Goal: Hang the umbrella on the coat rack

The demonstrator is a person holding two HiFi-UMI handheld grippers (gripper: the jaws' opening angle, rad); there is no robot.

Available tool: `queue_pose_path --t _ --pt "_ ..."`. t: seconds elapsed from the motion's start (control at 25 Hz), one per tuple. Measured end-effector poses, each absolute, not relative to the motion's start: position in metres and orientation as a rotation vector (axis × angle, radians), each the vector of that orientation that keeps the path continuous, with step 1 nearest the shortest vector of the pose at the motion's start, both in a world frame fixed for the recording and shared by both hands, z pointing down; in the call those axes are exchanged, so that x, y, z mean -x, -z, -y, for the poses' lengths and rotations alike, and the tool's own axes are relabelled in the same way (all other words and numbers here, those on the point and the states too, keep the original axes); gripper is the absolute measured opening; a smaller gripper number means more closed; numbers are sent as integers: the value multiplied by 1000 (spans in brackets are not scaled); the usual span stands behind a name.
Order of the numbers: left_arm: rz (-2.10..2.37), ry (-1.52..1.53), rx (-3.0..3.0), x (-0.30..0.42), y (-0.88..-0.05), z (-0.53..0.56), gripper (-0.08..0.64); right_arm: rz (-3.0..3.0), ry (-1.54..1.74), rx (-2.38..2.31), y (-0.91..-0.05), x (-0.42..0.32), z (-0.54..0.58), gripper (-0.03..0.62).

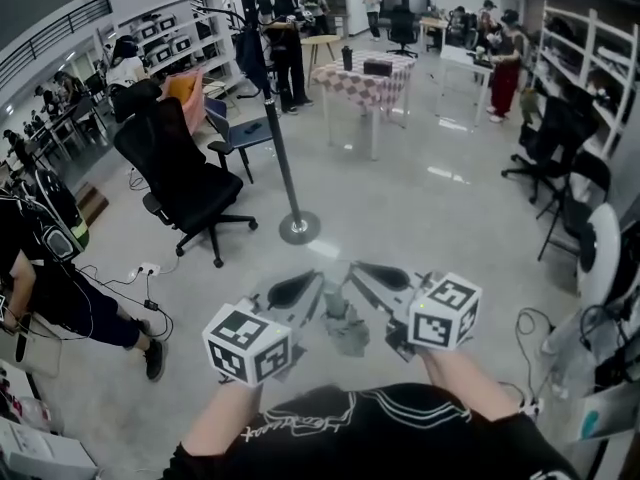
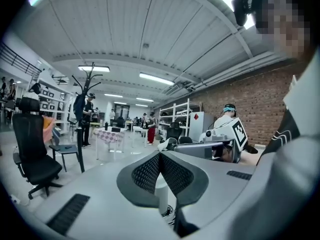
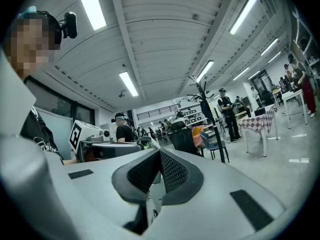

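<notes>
Grey polished floor (image 1: pixel 430 218) in a big open workshop, with people scattered round the edges. We're standing a few steps back from the one coat rack (image 1: pixel 279 148), and both grippers are held low in front of our chest.

Our two bare forearms come in from the bottom of the head view. The left gripper (image 1: pixel 305 286) and right gripper (image 1: pixel 365 271) angle inward so their tips almost meet. Each carries one marker cube (image 1: pixel 247 345), which hides the hands behind it.

Looking along the left gripper (image 2: pixel 160 155), its pads are pressed together at the tips with nothing pinched. It's the same for the right gripper (image 3: pixel 160 151), so both are empty as far as we can see.

The umbrella (image 1: pixel 252 53) is well away from us, a dark blue furled bundle hanging from a hook near the top of the rack. Both gripper views show it too, from the left (image 2: pixel 78 108) and from the right (image 3: pixel 205 109).

A few things are hard to make out:
- The rack's upper hooks run up to the frame edge in the head view.
- A grey lump (image 1: pixel 345 326) sits low between the grippers, and we can't tell what it is.
- One black office chair (image 1: pixel 175 173) stands near the rack pole, to its left.
- One table with a checked cloth (image 1: pixel 365 76) stands further back.
</notes>
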State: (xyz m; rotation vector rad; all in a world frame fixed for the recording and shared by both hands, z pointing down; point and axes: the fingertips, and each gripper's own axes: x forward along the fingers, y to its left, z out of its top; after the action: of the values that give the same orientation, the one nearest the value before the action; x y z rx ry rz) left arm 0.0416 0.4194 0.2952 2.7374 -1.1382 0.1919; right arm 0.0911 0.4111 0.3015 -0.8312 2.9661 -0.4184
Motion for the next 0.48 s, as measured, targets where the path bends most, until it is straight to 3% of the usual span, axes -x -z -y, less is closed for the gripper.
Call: queue_pose_path --t 0.48 --pt "1088 -165 -2727 -41 -299 -400 -5 -2951 446 855 -306 -89 -392 9"
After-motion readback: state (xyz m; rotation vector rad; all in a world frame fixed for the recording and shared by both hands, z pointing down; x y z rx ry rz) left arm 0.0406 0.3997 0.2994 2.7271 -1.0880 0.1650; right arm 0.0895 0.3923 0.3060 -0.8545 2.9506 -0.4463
